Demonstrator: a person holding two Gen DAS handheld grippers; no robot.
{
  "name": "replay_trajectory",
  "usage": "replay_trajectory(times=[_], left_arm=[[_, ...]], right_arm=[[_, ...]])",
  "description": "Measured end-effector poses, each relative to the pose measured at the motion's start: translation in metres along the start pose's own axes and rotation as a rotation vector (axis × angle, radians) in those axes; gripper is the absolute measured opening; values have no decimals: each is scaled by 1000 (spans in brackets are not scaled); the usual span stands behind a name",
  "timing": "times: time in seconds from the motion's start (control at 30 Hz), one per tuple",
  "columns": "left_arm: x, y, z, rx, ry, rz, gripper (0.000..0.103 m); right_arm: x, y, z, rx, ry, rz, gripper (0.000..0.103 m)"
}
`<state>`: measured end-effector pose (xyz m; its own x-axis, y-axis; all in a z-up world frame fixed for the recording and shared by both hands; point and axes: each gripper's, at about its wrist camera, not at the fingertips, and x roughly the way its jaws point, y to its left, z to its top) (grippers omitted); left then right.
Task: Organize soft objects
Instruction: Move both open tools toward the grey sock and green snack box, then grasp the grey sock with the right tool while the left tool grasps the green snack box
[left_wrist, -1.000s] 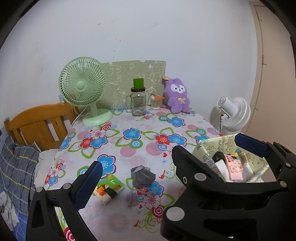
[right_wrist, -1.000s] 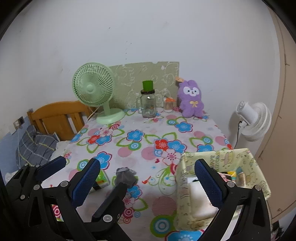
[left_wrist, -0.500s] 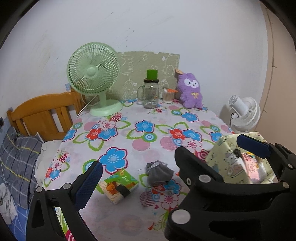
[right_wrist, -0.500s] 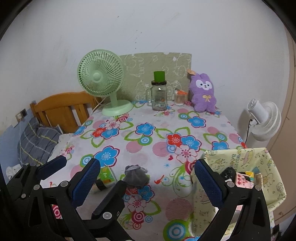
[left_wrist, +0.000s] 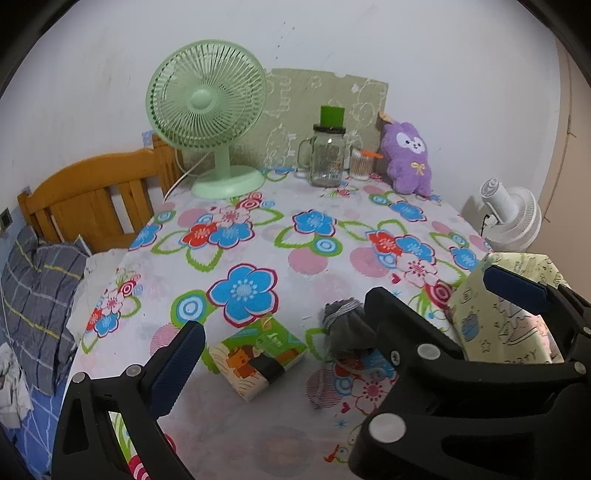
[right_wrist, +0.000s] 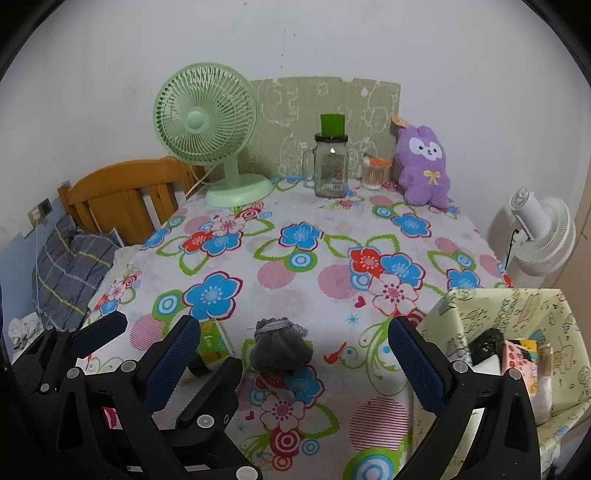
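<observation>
1. The left claw (left_wrist: 340, 317) hangs over the near edge of the tabletop (left_wrist: 314, 236) with its jaws spread wide and nothing between them.
2. The right claw (right_wrist: 291, 354) is likewise wide open and empty, low over the near part of the flowered cloth.
3. A grey drawstring pouch (right_wrist: 279, 349) lies on the tabletop near the front, seen between the right claw's two blue pads; neither pad touches it.
4. In the left wrist view the same pouch (left_wrist: 343, 330) sits just left of the black frame of the right claw, which partly covers it.
5. A small green box with a cartoon lion (left_wrist: 258, 354) lies flat on the cloth just left of the pouch, a black band across its near corner.
6. A pale yellow-green fabric basket (right_wrist: 517, 314) stands at the near right corner of the tabletop, holding a dark item, a pink packet and other small things that are too small to tell apart.
7. At the far edge stand a green desk fan (right_wrist: 207, 125) on the left, a glass jar mug with a green cap (right_wrist: 330, 166) in the middle, and a purple plush rabbit (right_wrist: 424, 166) on the right, leaning against the wall.
8. A white fan (right_wrist: 543, 232) stands beyond the right edge of the tabletop; a wooden bed headboard (right_wrist: 125, 192) and a grey checked pillow (right_wrist: 70, 266) lie to the left.
</observation>
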<state>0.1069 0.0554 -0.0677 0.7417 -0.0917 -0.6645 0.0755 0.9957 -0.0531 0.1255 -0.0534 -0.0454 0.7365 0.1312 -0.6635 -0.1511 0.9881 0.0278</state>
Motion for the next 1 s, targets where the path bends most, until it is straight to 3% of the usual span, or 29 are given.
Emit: replay_trajectory(times=[0.7,0.83,1.0], left_arm=[[51,29,-15,-64,102,65,101],[62,33,-21,-82,133,73,101],[68,33,-24,-79,151,87,101]], right_arm=[[66,4,-14,36,130,-10,89],[78,6,-18,29,163,5,84],[91,7,-21,19,196,4,71]])
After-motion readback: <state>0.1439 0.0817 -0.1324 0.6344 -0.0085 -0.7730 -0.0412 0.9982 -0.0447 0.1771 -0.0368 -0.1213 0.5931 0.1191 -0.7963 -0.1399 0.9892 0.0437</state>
